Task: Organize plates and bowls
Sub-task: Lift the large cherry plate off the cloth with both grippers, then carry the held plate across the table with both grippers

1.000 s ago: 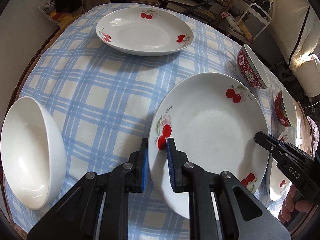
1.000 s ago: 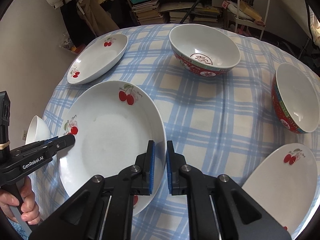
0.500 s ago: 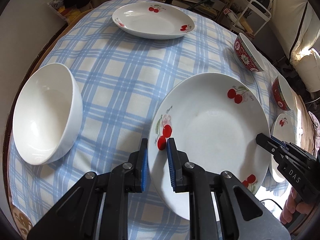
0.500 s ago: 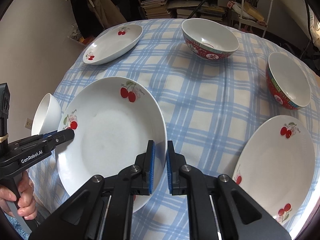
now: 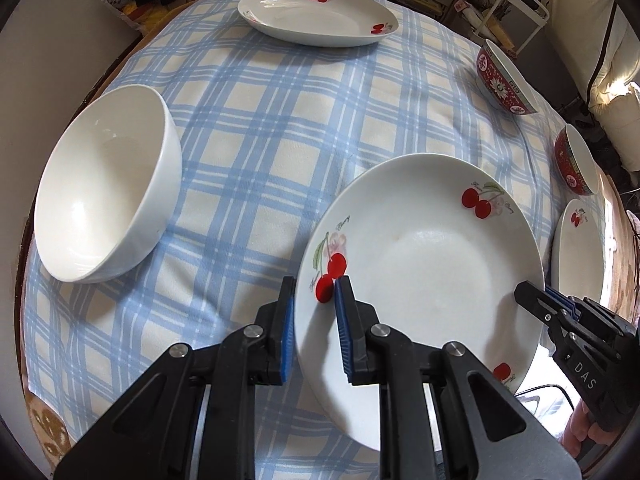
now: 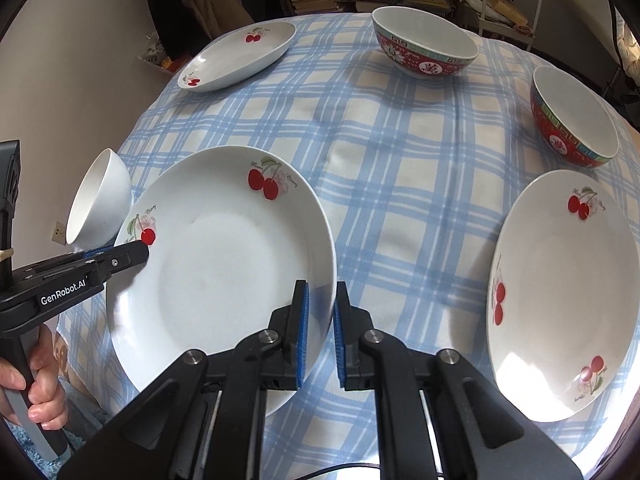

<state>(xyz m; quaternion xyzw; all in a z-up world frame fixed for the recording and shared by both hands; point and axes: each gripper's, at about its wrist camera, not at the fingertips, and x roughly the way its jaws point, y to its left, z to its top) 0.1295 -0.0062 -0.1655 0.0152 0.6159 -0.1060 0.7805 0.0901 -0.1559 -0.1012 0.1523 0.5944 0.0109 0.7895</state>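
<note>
While both grippers are clamped on opposite rims of the round white ceramic plate with red cherry prints, the plate hangs above the blue-and-cream checked tablecloth, tilted a little rather than flat. The left gripper pinches the rim at the cherry print, its blue pads on either face of the china; the right gripper pinches the far rim the same way.

Taking this carried plate as the landmark: the plain white ceramic bowl sits just beyond its left-gripper rim, a second cherry-print plate lies past its right-gripper rim, and a third cherry-print plate rests well beyond it at the table's far side. Two red patterned bowls with white insides stand beyond it toward the far right.

The step in hand looks like carrying this plate to stack it on one of its matching plates. To do that well, the two hands should travel together at matched speed so the rim is neither twisted nor pulled out of either grip. Keep the plate level and clear of the white bowl's lip. Centre it over the chosen plate, lower it until china meets china, and only then ease both grips off, since glazed rims slip easily between narrow pads.
</note>
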